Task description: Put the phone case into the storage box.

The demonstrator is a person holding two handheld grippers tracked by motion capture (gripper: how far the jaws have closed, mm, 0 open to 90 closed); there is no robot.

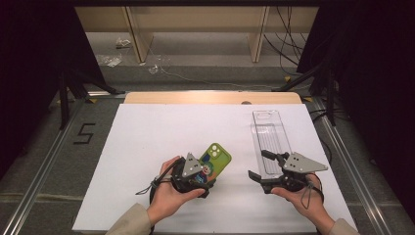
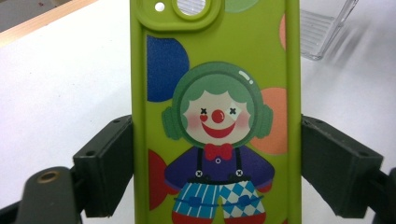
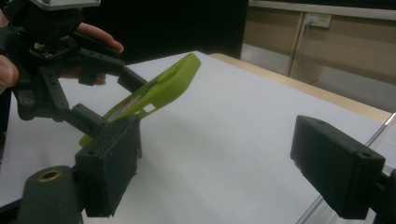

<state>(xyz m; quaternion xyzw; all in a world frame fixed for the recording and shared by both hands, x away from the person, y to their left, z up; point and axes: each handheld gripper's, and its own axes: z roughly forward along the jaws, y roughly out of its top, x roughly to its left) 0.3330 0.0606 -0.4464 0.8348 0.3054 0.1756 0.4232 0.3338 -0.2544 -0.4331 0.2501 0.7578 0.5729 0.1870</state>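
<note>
**Left gripper holds phone case clear of worktop; right gripper empty beside clear tray**

Left side. The left gripper (image 1: 208, 182) is gripped in the person's left hand (image 1: 166, 193) at the near edge of the white worktop (image 1: 147, 147). Its jaws stand wide and press on the two long edges of a green phone case (image 2: 215, 112). The left gripper view shows both black pads (image 2: 105, 163) flush against the sides of the case, with the printed back facing the camera: a clown figure with green hair, a red nose and a blue top, among coloured circles. The camera cut-out sits at the far end of the case. In the right gripper view the case is tilted, its far end raised, and lifted off the worktop surface.

Right side. The right gripper (image 1: 259, 164) is held in the person's right hand (image 1: 303, 198), near the front right of the worktop. Its jaws are spread wide and nothing lies between them; the right gripper view shows bare worktop in the gap. A clear plastic tray (image 1: 269, 134) lies lengthwise on the right part of the worktop. The gripper's far jaw reaches over the near end of the tray; whether it touches cannot be told. The two grippers are well apart.
</note>
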